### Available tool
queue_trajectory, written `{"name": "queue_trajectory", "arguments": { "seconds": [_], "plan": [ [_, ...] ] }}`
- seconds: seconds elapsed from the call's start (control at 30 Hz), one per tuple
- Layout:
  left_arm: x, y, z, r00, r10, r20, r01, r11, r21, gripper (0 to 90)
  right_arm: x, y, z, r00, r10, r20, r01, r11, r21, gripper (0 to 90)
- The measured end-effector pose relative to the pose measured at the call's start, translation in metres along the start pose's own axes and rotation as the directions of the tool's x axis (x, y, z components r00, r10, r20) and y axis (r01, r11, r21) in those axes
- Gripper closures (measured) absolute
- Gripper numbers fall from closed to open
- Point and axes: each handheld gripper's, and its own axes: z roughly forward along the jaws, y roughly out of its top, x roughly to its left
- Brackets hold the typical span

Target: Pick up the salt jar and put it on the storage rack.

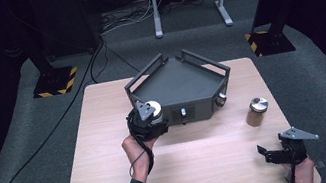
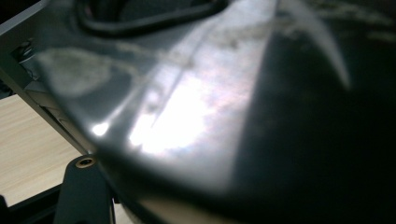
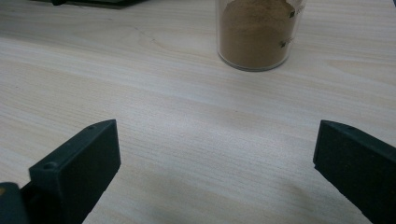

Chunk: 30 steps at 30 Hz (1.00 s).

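The jar (image 1: 154, 110) with the silver lid sat clamped in the left gripper (image 1: 148, 120) against the front-left corner of the grey rack (image 1: 177, 85), while nearer, at the table's (image 1: 107, 132) right edge, the right gripper (image 1: 279, 150) stood wide open, facing 1 spice jar (image 1: 257, 111) beyond it.

Tray rack (image 1: 178, 86) sits at table (image 1: 107, 132) centre, toward the far edge. Left gripper (image 1: 148, 119) with silver-lidded jar (image 1: 153, 108) at rack's front-left corner. Spice jar (image 1: 257, 111) stands right of rack, apart from it. Right gripper (image 1: 283, 151) near front-right table corner, spice jar beyond it.
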Motion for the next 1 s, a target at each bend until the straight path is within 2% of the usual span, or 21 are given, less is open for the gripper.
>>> {"name": "queue_trajectory", "arguments": {
  "seconds": [0.3,1.0],
  "plan": [
    [0.006,0.006,0.006,0.9997,-0.023,-0.001,0.023,0.9997,0.005,31.5,0.000,0.000,0.000,1.0000,0.000,-0.002,0.000,1.000,0.001,0.0],
    [0.011,0.026,0.008,0.9995,-0.024,-0.022,0.024,0.9997,0.000,31.5,0.000,0.000,0.000,1.0000,-0.002,-0.002,0.002,1.000,0.002,0.0]
  ]
}}
